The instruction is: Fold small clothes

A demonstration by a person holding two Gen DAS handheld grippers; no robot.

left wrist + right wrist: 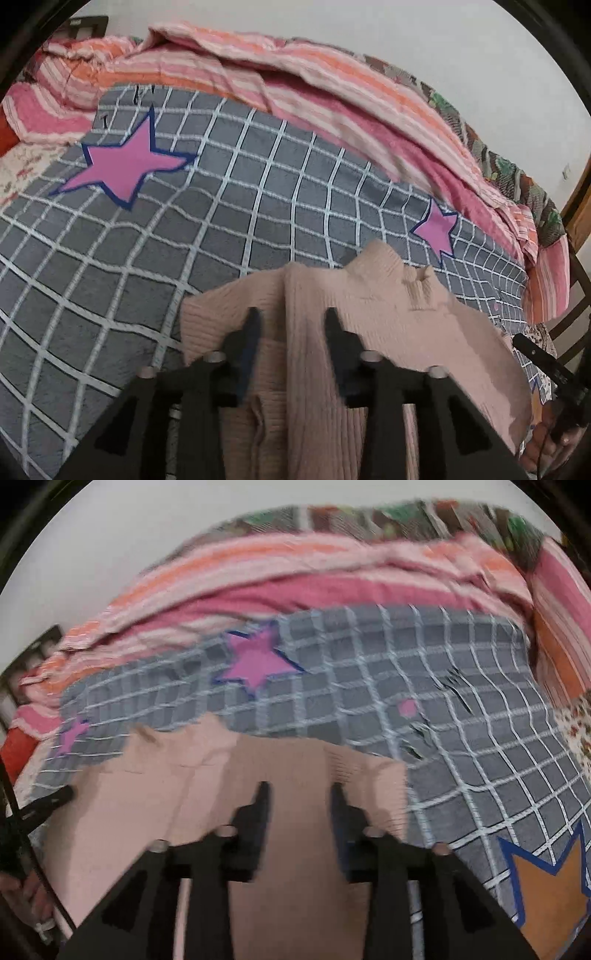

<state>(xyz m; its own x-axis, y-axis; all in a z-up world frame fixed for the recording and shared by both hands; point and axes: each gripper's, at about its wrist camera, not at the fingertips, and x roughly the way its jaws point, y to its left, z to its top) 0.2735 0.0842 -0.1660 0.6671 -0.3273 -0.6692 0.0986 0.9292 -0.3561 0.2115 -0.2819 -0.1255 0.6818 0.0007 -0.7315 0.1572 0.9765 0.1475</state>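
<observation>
A small pale pink ribbed knit sweater (pixel 388 314) lies on a grey checked blanket (pixel 184 240), its high collar toward the far side. One sleeve is folded in over the body. My left gripper (pixel 291 317) is open, its fingers above the folded sleeve on the sweater's left part. In the right wrist view the sweater (pixel 192 775) fills the near middle. My right gripper (pixel 299 794) is open over the sweater's right part, holding nothing. The right gripper's tip shows at the right edge of the left wrist view (pixel 539 354).
The blanket has pink stars (pixel 125 162) and an orange star (pixel 550 886). A rumpled pink and orange striped quilt (pixel 295 85) is heaped along the far side against a white wall. A wooden chair frame (pixel 576 221) stands at the right.
</observation>
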